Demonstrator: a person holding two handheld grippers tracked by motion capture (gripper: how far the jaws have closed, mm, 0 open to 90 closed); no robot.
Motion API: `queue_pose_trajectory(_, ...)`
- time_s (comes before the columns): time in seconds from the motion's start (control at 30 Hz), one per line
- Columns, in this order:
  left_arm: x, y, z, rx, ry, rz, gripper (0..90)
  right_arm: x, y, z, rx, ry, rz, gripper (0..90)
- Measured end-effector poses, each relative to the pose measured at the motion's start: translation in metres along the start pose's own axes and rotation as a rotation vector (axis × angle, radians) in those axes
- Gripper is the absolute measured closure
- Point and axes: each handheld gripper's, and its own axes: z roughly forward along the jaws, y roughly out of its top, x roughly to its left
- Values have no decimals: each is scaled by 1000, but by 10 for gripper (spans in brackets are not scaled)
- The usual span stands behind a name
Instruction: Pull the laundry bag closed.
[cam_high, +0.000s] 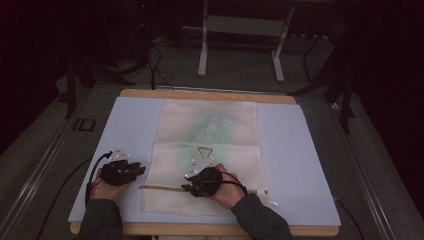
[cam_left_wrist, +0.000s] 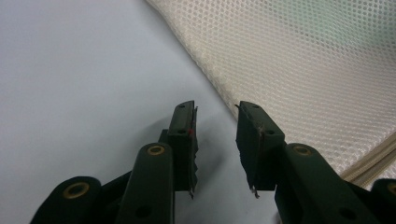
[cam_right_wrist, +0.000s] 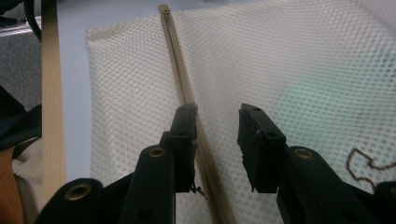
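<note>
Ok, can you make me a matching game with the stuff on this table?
Things:
1. mesh bag
2. left gripper
3. right gripper
4. table mat

Matches:
A. pale blue, lying under everything
B. open, over the zipper
C. cream, with something green inside
D. open, over bare mat beside the bag's edge

Pairs: 1-C, 2-D, 3-B, 4-A

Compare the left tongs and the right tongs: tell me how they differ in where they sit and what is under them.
The left tongs sit off the mesh bag, over the bare blue mat; the right tongs sit on the bag. In the left gripper view the bag's edge passes beside the left tongs; the right tongs have the bag's zipper running under one jaw. Both stand open and hold nothing.
</note>
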Motion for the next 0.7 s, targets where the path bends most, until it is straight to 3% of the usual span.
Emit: queue_pose_trajectory(0.7,0,0,0,-1,-3,1,671,8,21,22,-1,31,-23,680)
